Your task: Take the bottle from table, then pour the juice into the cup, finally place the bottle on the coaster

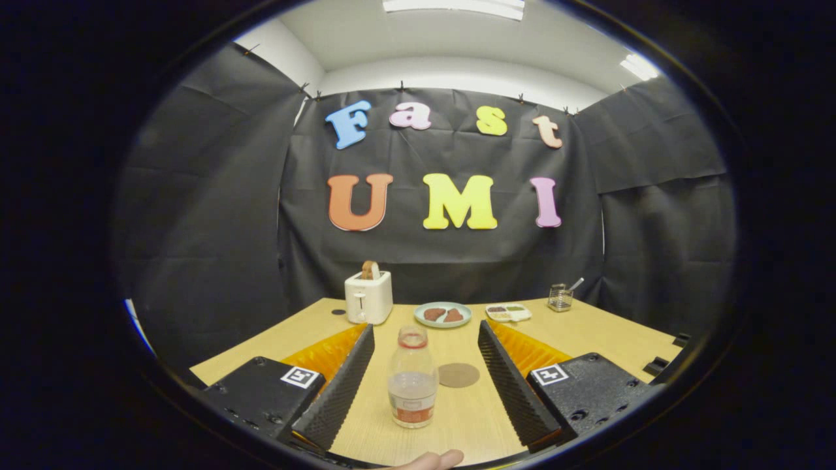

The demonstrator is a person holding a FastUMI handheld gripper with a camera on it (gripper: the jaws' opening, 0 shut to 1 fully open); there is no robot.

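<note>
A clear plastic bottle [413,378] with a red-rimmed mouth and a little pale juice in its lower part stands upright on the wooden table [607,333], between my two fingers. My gripper [426,334] is open, with a gap on each side of the bottle; neither finger touches it. A round brown coaster [458,375] lies flat just right of the bottle, also between the fingers. A small glass cup [560,297] with a spoon in it stands far beyond the right finger, near the back wall.
A white toaster [369,297] with a slice of bread in it stands at the back left. A plate [443,314] with brown food and a small divided dish [508,313] lie beyond the fingers. A fingertip of a person's hand [434,460] shows at the near edge.
</note>
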